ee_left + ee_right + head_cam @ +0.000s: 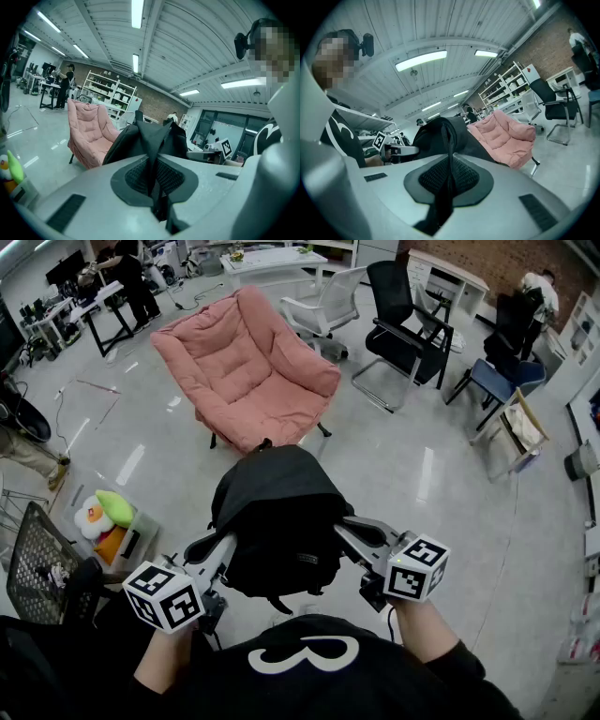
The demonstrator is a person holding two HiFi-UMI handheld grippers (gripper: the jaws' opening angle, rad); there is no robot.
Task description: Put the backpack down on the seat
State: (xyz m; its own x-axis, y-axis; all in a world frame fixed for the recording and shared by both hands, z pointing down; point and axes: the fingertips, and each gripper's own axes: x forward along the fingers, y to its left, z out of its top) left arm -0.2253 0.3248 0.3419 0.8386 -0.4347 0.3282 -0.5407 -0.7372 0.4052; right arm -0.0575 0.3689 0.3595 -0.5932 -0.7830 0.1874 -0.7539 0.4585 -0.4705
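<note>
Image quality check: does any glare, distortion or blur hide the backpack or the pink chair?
Head view: even overhead light, lamp glare streaks on the glossy floor, bent edges, but the backpack and pink chair are sharp. Left gripper view: strong fisheye, dark corners, ceiling lamp blown out. Right gripper view: same fisheye, backpack and chair clear.

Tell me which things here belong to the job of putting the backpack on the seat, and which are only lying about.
Belong to the job:
backpack, held by its straps
left gripper and right gripper, both shut on a strap
pink chair, the seat

Just lying about:
black chair
white chair
blue chair
soft toys
</note>
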